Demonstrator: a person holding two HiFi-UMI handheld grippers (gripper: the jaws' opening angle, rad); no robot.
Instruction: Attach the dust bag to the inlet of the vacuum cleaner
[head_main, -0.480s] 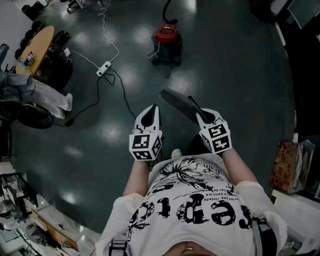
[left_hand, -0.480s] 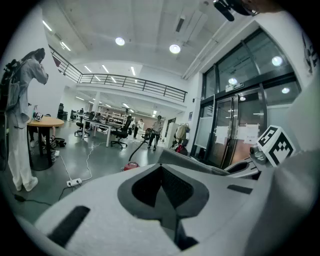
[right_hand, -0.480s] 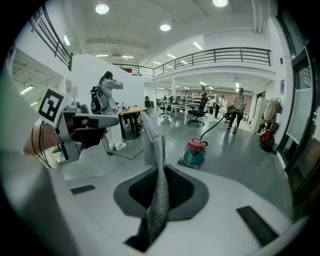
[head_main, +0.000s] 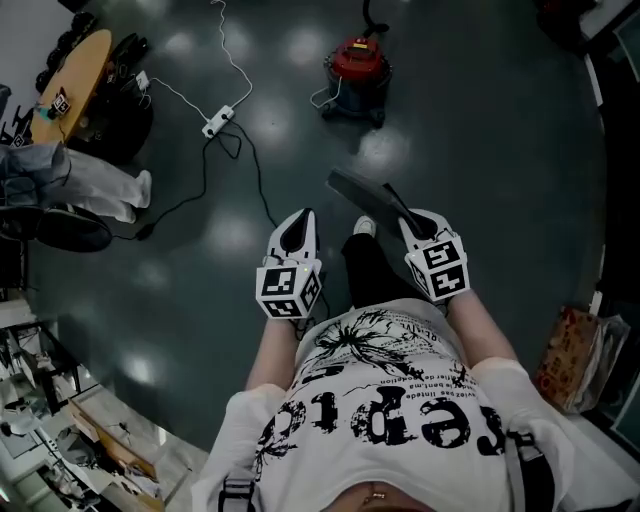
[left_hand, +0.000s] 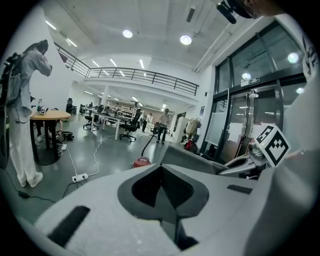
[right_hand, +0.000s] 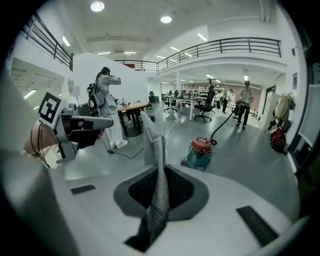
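A red vacuum cleaner (head_main: 358, 62) with a black hose stands on the dark floor far ahead; it also shows in the right gripper view as the vacuum cleaner (right_hand: 201, 151) and small in the left gripper view (left_hand: 141, 162). My right gripper (head_main: 400, 217) is shut on a flat grey dust bag (head_main: 362, 197), which sticks out forward and left from its jaws. In the right gripper view the dust bag (right_hand: 156, 165) stands edge-on between the pads. My left gripper (head_main: 297, 225) is shut and holds nothing, level with the right one.
A white power strip (head_main: 218, 121) and its cables lie on the floor to the left of the vacuum. A person in white clothes (head_main: 95, 185) stands by a round wooden table (head_main: 75, 88) at the far left. A bag (head_main: 578, 358) sits at the right edge.
The view has shifted forward: the vacuum cleaner now sits higher and more to the right in the head view. Both grippers keep their pose, the dust bag still held.
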